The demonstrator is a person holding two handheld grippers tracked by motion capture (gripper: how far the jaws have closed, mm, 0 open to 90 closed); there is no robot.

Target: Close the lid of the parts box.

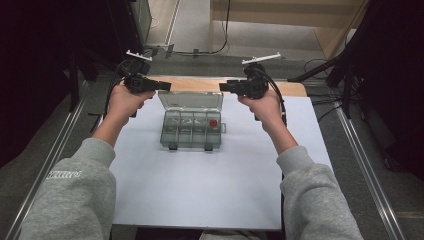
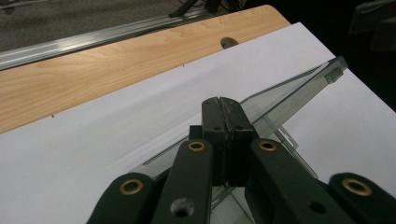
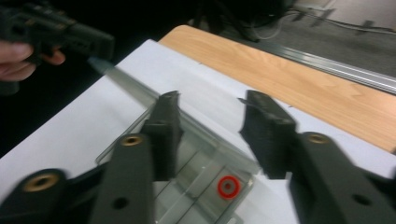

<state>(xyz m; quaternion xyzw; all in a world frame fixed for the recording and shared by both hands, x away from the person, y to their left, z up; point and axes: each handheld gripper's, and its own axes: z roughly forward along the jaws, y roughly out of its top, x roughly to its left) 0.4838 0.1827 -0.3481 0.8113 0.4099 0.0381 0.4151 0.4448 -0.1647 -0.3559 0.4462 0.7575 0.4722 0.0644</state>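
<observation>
A clear plastic compartment box lies open on the white sheet, its lid standing up at the back. A small red ring-shaped piece sits in the rightmost compartment. My left gripper is shut on the lid's upper left corner, and the lid runs away behind its jaws. The right gripper view shows that gripper at the lid's far corner. My right gripper hovers open over the lid's upper right corner, pads clear of the plastic.
The white sheet covers most of a wooden table, whose bare strip shows at the back. Metal rails run along both sides on the floor. Cables and dark stand legs lie behind the table.
</observation>
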